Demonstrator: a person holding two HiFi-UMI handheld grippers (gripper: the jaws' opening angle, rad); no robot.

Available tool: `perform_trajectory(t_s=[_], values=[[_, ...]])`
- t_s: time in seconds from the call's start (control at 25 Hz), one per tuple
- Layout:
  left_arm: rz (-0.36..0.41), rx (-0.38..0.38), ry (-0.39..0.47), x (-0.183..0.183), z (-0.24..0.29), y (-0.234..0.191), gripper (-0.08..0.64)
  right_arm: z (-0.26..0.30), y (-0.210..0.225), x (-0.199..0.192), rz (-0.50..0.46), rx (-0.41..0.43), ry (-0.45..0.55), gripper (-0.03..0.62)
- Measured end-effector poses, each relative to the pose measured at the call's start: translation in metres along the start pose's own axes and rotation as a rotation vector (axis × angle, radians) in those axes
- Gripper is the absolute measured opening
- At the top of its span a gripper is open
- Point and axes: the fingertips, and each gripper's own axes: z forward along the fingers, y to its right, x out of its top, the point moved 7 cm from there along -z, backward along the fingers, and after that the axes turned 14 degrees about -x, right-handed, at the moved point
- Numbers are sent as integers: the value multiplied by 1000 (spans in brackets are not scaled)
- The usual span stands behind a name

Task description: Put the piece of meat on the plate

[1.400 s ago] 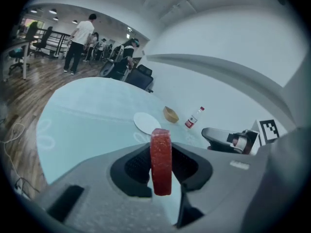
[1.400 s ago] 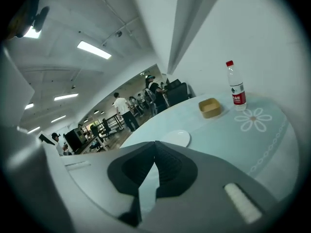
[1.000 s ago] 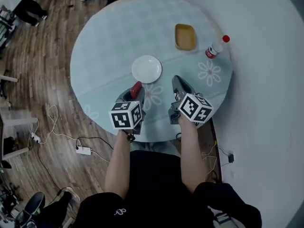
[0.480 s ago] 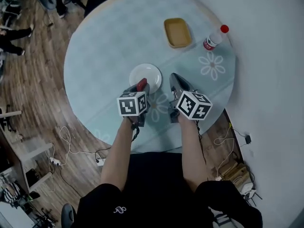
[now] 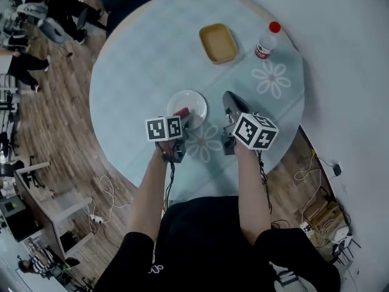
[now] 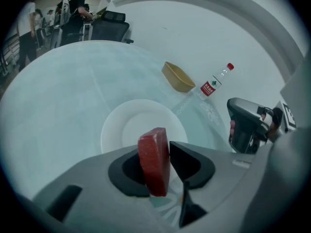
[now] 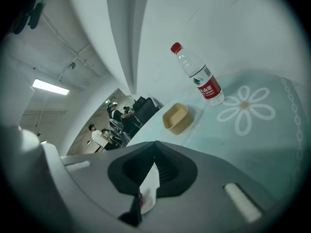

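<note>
Meat (image 6: 153,160), a dark-red upright slab, stands in the opening left claw (image 6: 164,148) over the plate (image 6: 112,130); right claw (image 7: 154,153) clenched.

My left gripper (image 6: 155,149) is matt grey plastic with matt black pads. Its jaws are opening with the meat (image 6: 154,164) between them, a dull red slab with a finely grainy, slightly waxy face. The plate (image 6: 116,130) is smooth, glossy white and lies on a pale blue-green tablecloth (image 6: 58,106) with a soft sheen; beyond the plate stand a matt tan dish (image 6: 178,77) and a clear plastic bottle (image 6: 214,84) with a red cap.
</note>
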Motion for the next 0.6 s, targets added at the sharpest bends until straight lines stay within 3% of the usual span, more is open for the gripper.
perform_trajectory(t_s=[0.28,0.6], values=[[47,60,-13,-6,-5,-2,173,-18,29,6,20,-14,-4,6],[40,242,45,-12,-23,-1,241,-28,38,22,-13,26,-12,6]])
